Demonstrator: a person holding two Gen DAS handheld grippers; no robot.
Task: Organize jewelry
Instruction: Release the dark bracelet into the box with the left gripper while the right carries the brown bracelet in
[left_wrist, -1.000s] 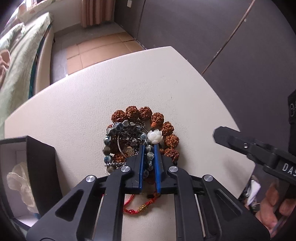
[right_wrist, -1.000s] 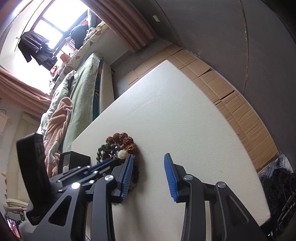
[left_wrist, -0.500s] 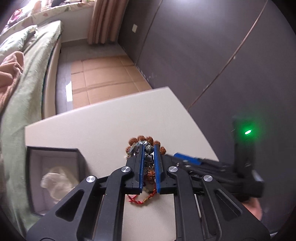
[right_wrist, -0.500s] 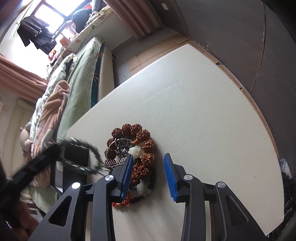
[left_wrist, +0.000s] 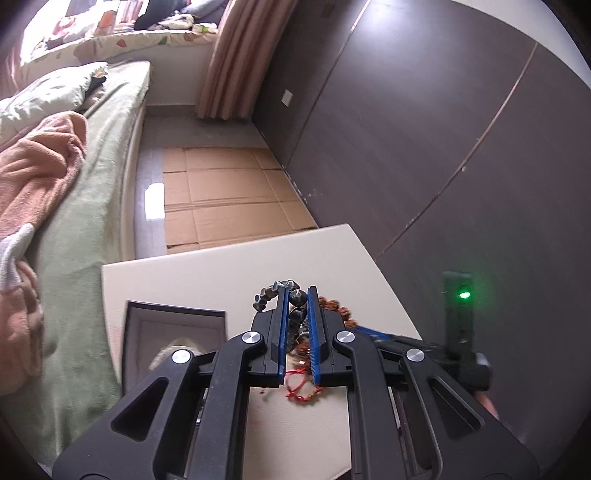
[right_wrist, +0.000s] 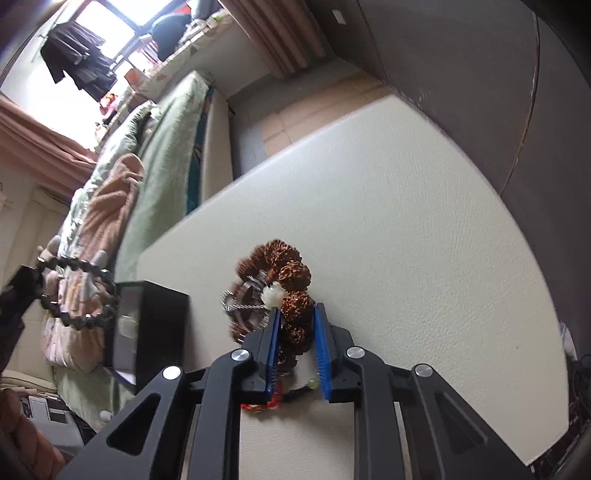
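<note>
- The left gripper (left_wrist: 298, 295) is pinching a dark bead bracelet (left_wrist: 275, 290). Its blue pads (left_wrist: 282, 325) are pressed tight on the beads.
- In the right wrist view, the dark bead bracelet (right_wrist: 79, 291) hangs in the air as a round loop. It is up off the tabletop (right_wrist: 406, 221), at the far left, over the edge of the black box (right_wrist: 155, 328).
- The right gripper (right_wrist: 297, 321) has just been closing. A brown bumpy bead bracelet (right_wrist: 291, 280) sits between its blue pads (right_wrist: 319, 347). I cannot tell if the pads press on the beads yet.
- The brown bumpy bead bracelet lies on the white tabletop in a little pile of jewelry.
- A white flower bead (right_wrist: 272, 295) is in the pile, touching the brown beads.
- A shiny silver chain (right_wrist: 243, 306) lies just beside the white bead, on its left.
- A red string (right_wrist: 258, 404) peeks out under the right gripper, close to the camera.
- The black box stands open on the tabletop, left of the pile. Something pale (left_wrist: 173, 350) lies inside it.
- In the left wrist view, the red string (left_wrist: 299, 391) lies on the tabletop (left_wrist: 207, 277) below the left gripper.
- A bed with a green cover (right_wrist: 162, 147) stands past the tabletop. A pink blanket (left_wrist: 33, 177) lies on it.
</note>
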